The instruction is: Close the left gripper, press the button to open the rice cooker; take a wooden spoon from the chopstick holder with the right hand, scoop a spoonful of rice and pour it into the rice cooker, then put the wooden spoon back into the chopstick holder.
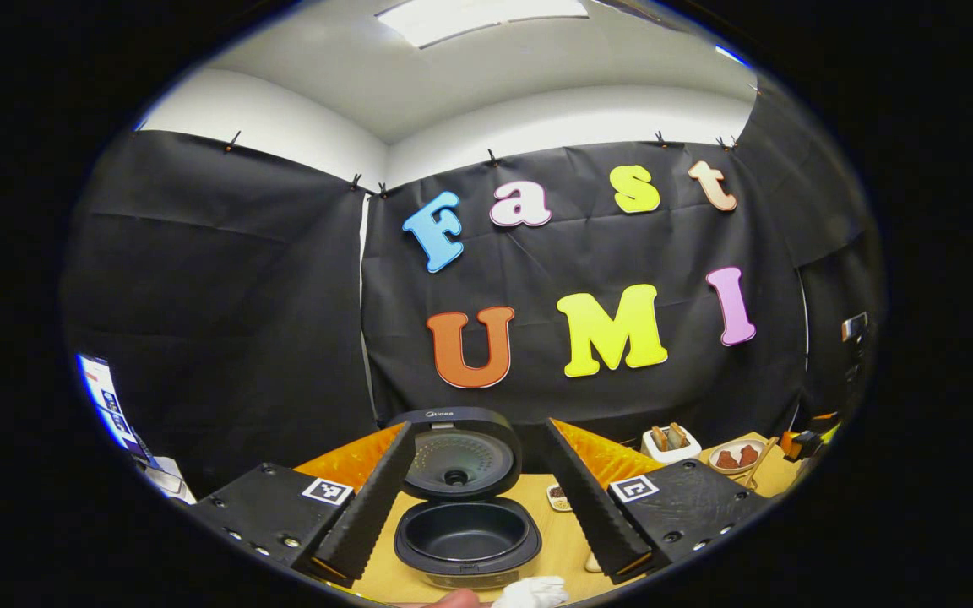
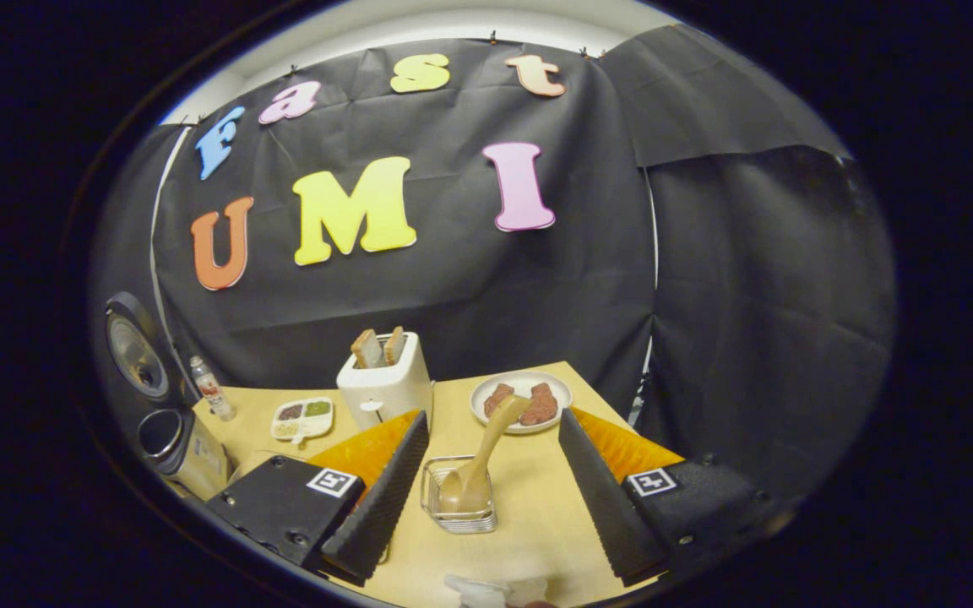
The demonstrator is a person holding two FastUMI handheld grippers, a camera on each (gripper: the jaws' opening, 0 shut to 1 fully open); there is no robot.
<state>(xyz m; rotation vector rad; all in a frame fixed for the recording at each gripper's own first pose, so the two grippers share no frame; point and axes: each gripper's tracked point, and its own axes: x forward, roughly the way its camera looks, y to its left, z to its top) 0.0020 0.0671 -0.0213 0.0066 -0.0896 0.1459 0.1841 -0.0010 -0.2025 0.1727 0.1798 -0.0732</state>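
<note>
Both grippers have their jaws spread wide and gripping nothing. The left gripper (image 1: 475, 515) hangs over the table (image 1: 567, 545) with the rice cooker (image 1: 463, 494) sitting right in the gap between its fingers, not touching either one. The right gripper (image 2: 486, 494) is the same deal, fingers released and well apart, with the chopstick holder (image 2: 458, 507) framed between them, also untouched.

The rice cooker is already open: lid tipped up and back toward the wall, its underside facing the left gripper view, and the dark inner pot sits below it looking bare as far as I can tell. You can also spot it at the far left edge of the right gripper view, lid up.

The wooden spoon (image 2: 486, 456) is standing in the chopstick holder, which is a little wire basket. One broad end is down inside the basket and the long axis leans up and away to the right, so the upper end lands visually over the plate (image 2: 521, 400) with brownish food pieces on it. I can't tell which end is the bowl.

Other stuff on the light wooden table: a white toaster (image 2: 385, 384) with two bread slices poking up, a small divided dish (image 2: 303, 418), a little bottle (image 2: 211, 390) near the wall. Black cloth hangs all around the booth, white ceiling with a light panel above.
</note>
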